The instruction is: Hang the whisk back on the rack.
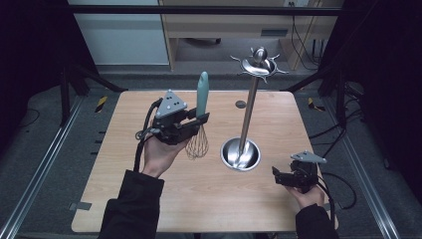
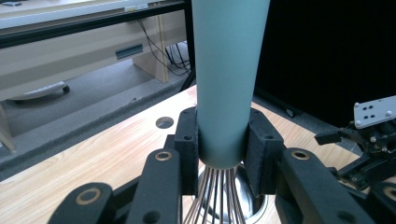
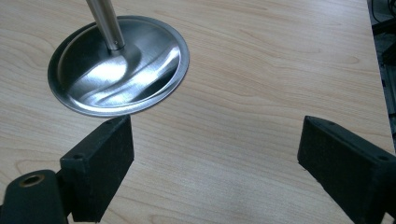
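Black left tool (image 2: 222,154) clamps the whisk (image 2: 229,84), teal handle upright, wires hanging; right tool (image 3: 215,154) gapes wide.

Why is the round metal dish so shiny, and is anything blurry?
Right gripper view: the stand's steel base mirrors the room light in bright streaks. Left gripper view: the whisk handle sits very close, soft-edged. High view: dark surroundings, evenly lit table.

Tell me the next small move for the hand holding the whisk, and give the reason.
Probably lift the whisk higher and carry it toward the hooks at the top of the steel stand. The left gripper is shut on its teal handle, wires hanging just above the table, well below the hooks. The right gripper waits open beside the stand's base.
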Available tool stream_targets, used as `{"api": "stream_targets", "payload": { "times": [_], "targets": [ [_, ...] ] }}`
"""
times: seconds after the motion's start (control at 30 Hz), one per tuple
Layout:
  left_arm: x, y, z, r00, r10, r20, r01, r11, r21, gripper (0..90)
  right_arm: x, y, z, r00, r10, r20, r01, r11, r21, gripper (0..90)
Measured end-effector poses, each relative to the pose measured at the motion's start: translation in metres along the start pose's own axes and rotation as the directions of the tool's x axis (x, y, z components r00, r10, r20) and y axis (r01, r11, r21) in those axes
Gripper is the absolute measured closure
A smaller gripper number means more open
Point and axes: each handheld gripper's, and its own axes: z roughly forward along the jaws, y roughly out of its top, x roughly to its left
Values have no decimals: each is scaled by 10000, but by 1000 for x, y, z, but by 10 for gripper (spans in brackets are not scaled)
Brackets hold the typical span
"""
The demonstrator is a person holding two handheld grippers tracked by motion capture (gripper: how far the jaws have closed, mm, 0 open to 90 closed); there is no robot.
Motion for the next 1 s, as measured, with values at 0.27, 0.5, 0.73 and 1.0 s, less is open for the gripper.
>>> {"api": "stream_targets", "payload": {
  "times": [0.27, 0.5, 0.73, 1.0],
  "targets": [
    [-4, 10, 12, 9999, 53, 117, -56, 9997, 247, 687, 0, 0, 0, 10000, 34, -11, -34, 10000, 14, 108],
    [-6, 14, 23, 9999, 86, 101, -90, 9990, 427, 687, 0, 0, 0, 10000, -18, 2, 18, 10000, -9, 108],
    [-9, 15, 30, 9998, 76, 157, -84, 9985, 538, 687, 0, 1, 0, 10000, 15, -16, -15, 10000, 10, 108],
    [-14, 20, 36, 9995, 206, 254, -222, 9976, 653, 687, 0, 1, 0, 10000, -13, 1, 13, 10000, -4, 108]
  ]
}}
